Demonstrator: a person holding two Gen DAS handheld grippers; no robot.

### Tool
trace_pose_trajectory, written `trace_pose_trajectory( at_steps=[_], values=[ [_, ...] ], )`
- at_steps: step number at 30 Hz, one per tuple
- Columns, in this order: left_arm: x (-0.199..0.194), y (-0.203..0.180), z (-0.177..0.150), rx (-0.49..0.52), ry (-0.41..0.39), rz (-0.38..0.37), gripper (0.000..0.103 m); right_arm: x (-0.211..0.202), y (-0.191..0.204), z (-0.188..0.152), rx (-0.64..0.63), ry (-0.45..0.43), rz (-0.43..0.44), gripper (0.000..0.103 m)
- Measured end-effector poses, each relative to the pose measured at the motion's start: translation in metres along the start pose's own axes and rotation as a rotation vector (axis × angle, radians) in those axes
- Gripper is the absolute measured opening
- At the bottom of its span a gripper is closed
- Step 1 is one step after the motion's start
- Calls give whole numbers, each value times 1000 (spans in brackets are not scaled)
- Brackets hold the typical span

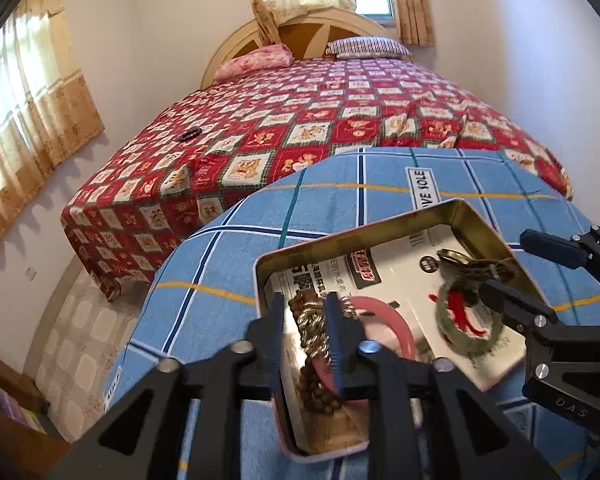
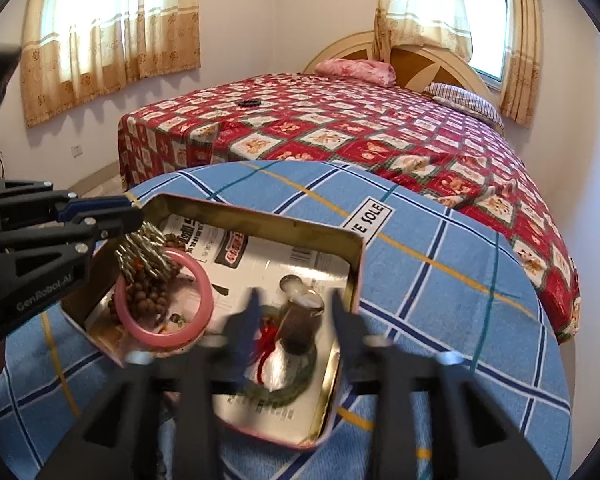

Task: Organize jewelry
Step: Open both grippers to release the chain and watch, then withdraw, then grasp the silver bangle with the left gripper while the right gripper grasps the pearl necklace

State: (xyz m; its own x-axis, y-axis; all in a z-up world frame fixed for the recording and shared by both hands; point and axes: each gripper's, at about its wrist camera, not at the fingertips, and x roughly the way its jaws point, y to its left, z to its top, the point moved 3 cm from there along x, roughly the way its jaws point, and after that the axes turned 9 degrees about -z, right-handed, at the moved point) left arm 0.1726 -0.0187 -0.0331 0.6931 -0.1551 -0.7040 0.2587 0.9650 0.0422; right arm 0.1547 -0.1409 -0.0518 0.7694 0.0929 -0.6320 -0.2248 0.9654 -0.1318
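A gold metal tin (image 1: 466,216) (image 2: 352,264) lined with printed paper sits on the blue checked cloth. My left gripper (image 1: 303,312) (image 2: 134,210) is shut on a silver chain (image 1: 314,332) (image 2: 142,250), holding it over a pink bangle (image 1: 392,320) (image 2: 160,332) and a brown bead string (image 1: 320,394) (image 2: 148,296) at the tin's left end. My right gripper (image 2: 296,304) (image 1: 504,264) is open over the tin's right end, around a dark watch (image 2: 300,320) lying by a green bangle (image 1: 460,336) (image 2: 288,390) with a red tassel (image 2: 266,340).
The blue checked cloth (image 1: 340,200) (image 2: 440,280) covers the round table. Behind it is a bed with a red patterned cover (image 1: 340,112) (image 2: 340,120); a small dark object (image 1: 190,135) (image 2: 249,102) lies on it. A wooden piece of furniture (image 1: 12,400) stands at the lower left.
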Motion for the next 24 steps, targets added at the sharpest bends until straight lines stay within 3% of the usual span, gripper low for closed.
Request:
trace_pose_trajectory(
  at_steps=[2, 4, 8, 13, 17, 24],
  values=[
    [-18, 2, -6, -24, -36, 10, 60, -11, 0, -2, -6, -14, -17, 61],
    [-39, 0, -17, -45, -75, -1, 71, -24, -1, -8, -14, -14, -20, 62],
    [-60, -9, -52, -66, -47, -46, 72, -50, -5, -28, 9, -15, -22, 72],
    [-60, -29, -101, -69, 48, -62, 72, -68, 5, -71, 30, 42, 0, 74],
    [-53, -44, -115, -53, 83, -76, 72, -67, 11, -96, 27, 94, 9, 74],
    [-31, -57, -124, -9, 148, -63, 72, -58, 11, -97, 10, 133, -1, 75]
  ],
)
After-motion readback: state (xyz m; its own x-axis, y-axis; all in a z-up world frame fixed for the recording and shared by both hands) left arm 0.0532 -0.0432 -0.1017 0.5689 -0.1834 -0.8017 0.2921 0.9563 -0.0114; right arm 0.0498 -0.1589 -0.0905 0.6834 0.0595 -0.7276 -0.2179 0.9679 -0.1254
